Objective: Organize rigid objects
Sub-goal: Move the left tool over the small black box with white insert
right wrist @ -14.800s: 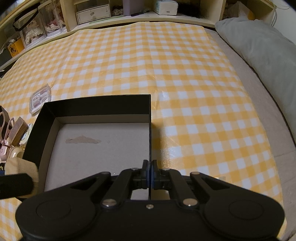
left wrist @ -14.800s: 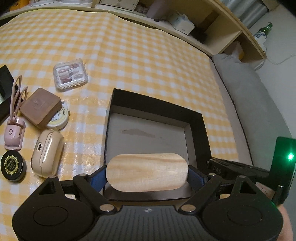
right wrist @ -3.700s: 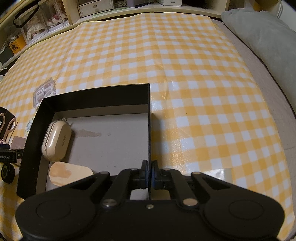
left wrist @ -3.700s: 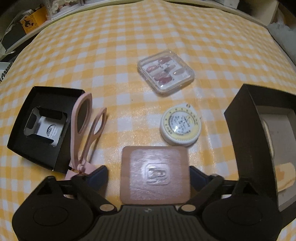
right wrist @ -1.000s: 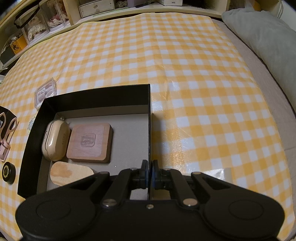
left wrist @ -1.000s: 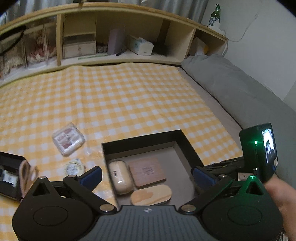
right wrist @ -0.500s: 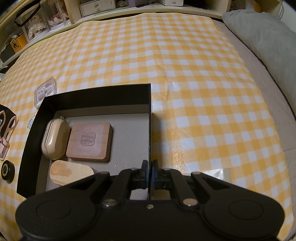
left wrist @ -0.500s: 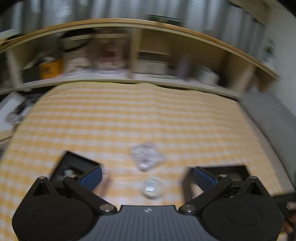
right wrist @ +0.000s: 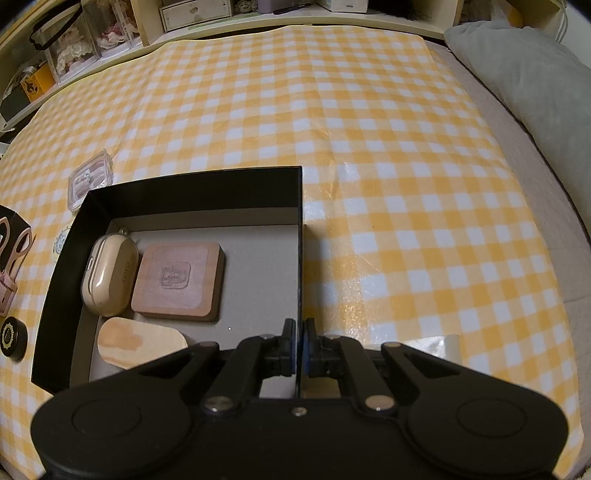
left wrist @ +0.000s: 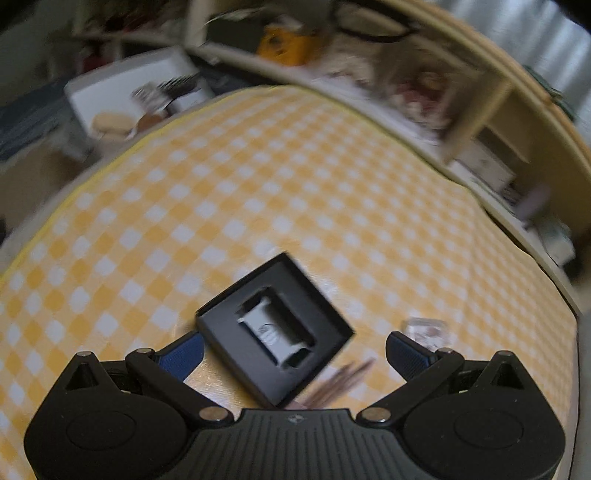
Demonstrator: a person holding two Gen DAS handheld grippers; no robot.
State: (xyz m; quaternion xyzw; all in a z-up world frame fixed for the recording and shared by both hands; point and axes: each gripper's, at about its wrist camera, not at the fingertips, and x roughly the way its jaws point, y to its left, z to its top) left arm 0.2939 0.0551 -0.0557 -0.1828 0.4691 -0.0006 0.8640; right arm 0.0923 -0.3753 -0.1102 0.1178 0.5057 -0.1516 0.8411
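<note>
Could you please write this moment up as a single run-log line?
left gripper: open, empty, above small black box | right gripper: shut on large black box wall | inside: beige case, square wooden block, oval wooden piece

Checked cloth (right wrist: 369, 147), grey pillow (right wrist: 535, 92), shelves (right wrist: 184, 14)

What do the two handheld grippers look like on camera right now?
Both are matte black plastic. The left gripper has a ribbed centre plate, two round housings, angled linkage arms with silver pivot pins and blue finger pads. The right gripper has the same build, with blue only just visible. No cables or sleeves show.
</note>
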